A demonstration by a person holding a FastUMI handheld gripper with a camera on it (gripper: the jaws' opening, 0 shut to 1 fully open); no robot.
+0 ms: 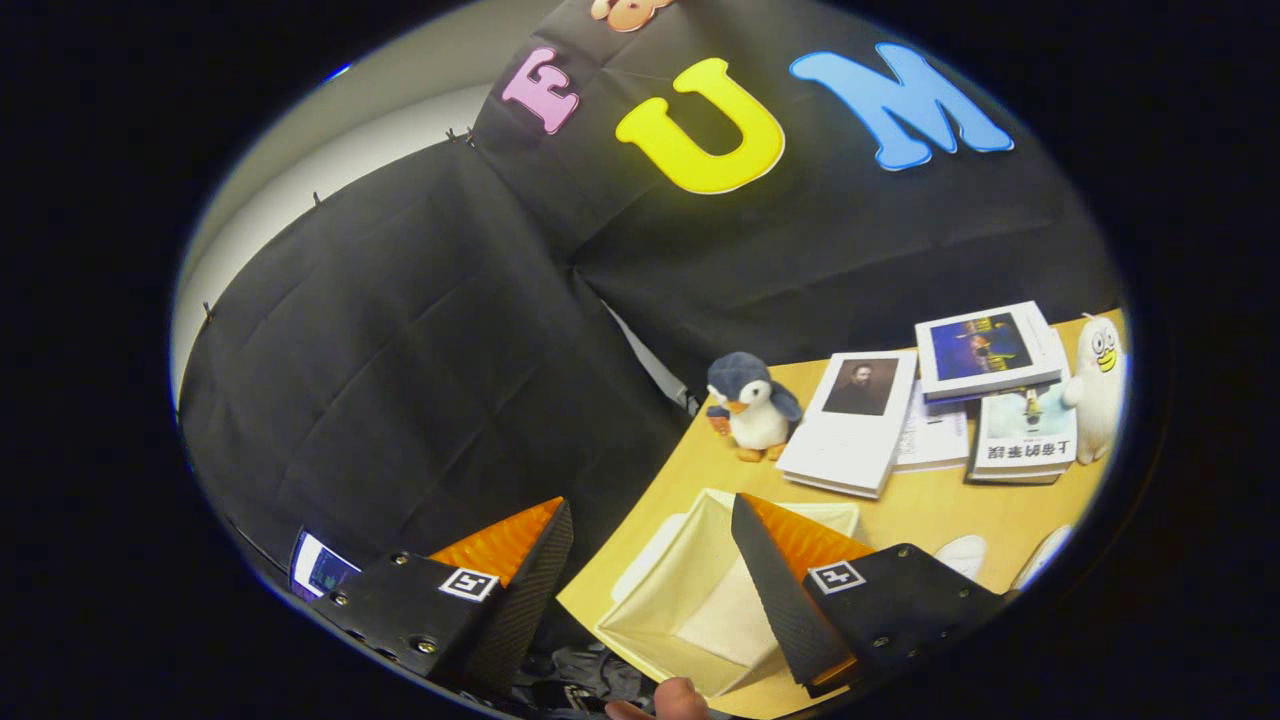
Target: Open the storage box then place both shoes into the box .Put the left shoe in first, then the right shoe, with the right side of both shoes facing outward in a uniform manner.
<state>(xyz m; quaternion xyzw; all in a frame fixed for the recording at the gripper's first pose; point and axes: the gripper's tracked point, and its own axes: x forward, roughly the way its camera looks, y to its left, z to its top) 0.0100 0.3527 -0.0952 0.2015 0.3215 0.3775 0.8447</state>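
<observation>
Cream fabric forms the storage box (700, 600), which sits open-topped at the near corner of the wooden table (930, 500), just ahead of and partly behind your right finger (790, 590). Your gripper (650, 550) holds nothing: its fingers stand spread well apart with only air between them, and the view is tilted, so the left finger (510, 580) hangs off the table's edge against the booth cloth. Two pale rounded shapes (965, 553) just beyond the right finger's base may be the shoes (too little of them shows to tell left from right, or which way they face). Farther back, well apart from the box, stand a penguin plush (750, 403), several books (855, 420) laid flat and partly stacked, and a white plush figure (1098, 385); these look like clutter set at the rear so that the near strip stays free for the work. A fingertip (680, 698) of a person shows near the box's closest corner, perhaps steadying it. Judging from the box's open mouth, the opening step appears done or nearly so, and the wide finger spread suits your reaching next for the left shoe, which must go in first.
</observation>
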